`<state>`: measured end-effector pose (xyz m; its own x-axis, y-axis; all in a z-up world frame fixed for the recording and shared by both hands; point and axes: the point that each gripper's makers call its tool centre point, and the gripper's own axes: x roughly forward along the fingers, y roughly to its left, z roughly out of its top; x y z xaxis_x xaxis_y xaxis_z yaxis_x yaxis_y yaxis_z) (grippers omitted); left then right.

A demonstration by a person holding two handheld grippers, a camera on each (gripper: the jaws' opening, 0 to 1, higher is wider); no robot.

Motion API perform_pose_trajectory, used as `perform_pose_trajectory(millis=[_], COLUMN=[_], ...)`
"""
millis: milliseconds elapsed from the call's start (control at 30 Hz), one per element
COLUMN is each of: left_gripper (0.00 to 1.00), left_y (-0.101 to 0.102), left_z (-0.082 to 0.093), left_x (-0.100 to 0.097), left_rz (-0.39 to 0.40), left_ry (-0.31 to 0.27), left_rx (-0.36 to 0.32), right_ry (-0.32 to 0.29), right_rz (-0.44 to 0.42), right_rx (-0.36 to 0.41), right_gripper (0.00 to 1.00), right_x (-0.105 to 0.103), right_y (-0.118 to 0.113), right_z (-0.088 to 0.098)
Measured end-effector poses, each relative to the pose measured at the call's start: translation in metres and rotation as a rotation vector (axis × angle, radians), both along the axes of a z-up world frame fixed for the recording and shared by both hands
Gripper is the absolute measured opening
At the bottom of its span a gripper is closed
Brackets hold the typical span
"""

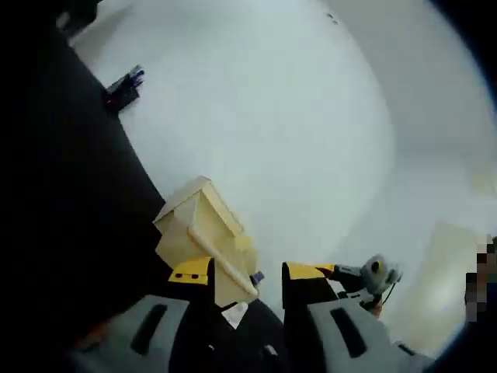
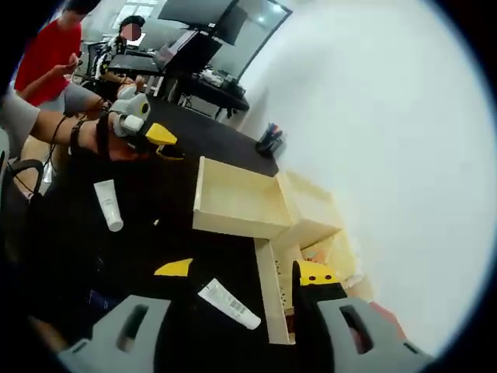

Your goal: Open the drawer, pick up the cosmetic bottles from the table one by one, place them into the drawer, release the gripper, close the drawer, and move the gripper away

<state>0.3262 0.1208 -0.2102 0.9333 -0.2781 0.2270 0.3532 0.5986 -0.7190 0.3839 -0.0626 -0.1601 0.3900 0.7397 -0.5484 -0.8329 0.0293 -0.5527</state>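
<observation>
Drawer (image 2: 237,203) stands pulled out of its pale wooden cabinet (image 2: 311,214), open and bare inside. My right gripper (image 2: 242,273) has its jaws spread with nothing between them, one white tube (image 2: 229,303) lying just ahead, another white tube (image 2: 109,205) farther off on the black table (image 2: 217,140). My left gripper (image 1: 248,272), jaws also apart, faces the cabinet from its other side.

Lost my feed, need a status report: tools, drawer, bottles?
Right tool open, empty. Left tool open, empty. Drawer pulled open, looks empty. Two tubes on table: one, other. Nothing blocking.
</observation>
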Motion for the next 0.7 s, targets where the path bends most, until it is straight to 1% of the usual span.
perform_pose_trajectory(millis=[33, 100, 133, 167, 200, 233, 267, 333, 400, 467, 500, 567, 600, 667, 700], left_gripper=[0.38, 0.39, 0.41, 0.45, 0.48, 0.52, 0.54, 0.60, 0.63, 0.66, 0.67, 0.67, 0.65, 0.56, 0.53], left_y=[-0.001, -0.005, -0.007, -0.008, -0.012, -0.014, -0.015, -0.019, -0.023, -0.027, -0.028, -0.032, -0.035, -0.038, -0.037], left_z=[0.002, 0.002, 0.002, 0.002, 0.003, 0.003, 0.001, -0.002, -0.006, -0.009, -0.009, -0.008, -0.008, -0.008, -0.008], left_x=[-0.003, -0.010, -0.013, -0.016, -0.020, -0.022, -0.024, -0.029, -0.034, -0.041, -0.044, -0.052, -0.055, -0.065, -0.069], left_rz=[-0.008, -0.030, -0.038, -0.043, -0.063, -0.070, -0.078, -0.097, -0.113, -0.138, -0.150, -0.185, -0.206, -0.247, -0.252], left_ry=[-0.001, 0.005, 0.005, 0.005, -0.002, -0.002, 0.005, 0.010, 0.017, 0.021, 0.013, -0.007, -0.019, -0.037, -0.038], left_rx=[0.041, 0.124, 0.160, 0.183, 0.219, 0.236, 0.266, 0.349, 0.433, 0.503, 0.528, 0.577, 0.599, 0.649, 0.673], right_ry=[-0.002, -0.006, -0.004, 0.009, 0.033, 0.043, 0.048, 0.056, 0.084, 0.104, 0.120, 0.128, 0.136, 0.185, 0.198], right_rz=[0.034, 0.126, 0.195, 0.229, 0.265, 0.296, 0.317, 0.354, 0.391, 0.444, 0.457, 0.484, 0.518, 0.572, 0.580], right_rx=[-0.007, -0.038, -0.071, -0.090, -0.113, -0.129, -0.135, -0.136, -0.139, -0.162, -0.177, -0.206, -0.228, -0.275, -0.290], right_gripper=[0.43, 0.40, 0.40, 0.40, 0.40, 0.40, 0.40, 0.38, 0.37, 0.36, 0.36, 0.35, 0.33, 0.30, 0.30], right_x=[-0.004, -0.019, -0.032, -0.039, -0.048, -0.055, -0.060, -0.070, -0.080, -0.091, -0.095, -0.103, -0.110, -0.126, -0.131], right_y=[0.003, 0.009, 0.011, 0.012, 0.013, 0.015, 0.017, 0.023, 0.029, 0.033, 0.036, 0.040, 0.042, 0.044, 0.047], right_z=[0.002, -0.004, -0.011, -0.015, -0.022, -0.025, -0.027, -0.027, -0.030, -0.036, -0.039, -0.046, -0.051, -0.061, -0.065])
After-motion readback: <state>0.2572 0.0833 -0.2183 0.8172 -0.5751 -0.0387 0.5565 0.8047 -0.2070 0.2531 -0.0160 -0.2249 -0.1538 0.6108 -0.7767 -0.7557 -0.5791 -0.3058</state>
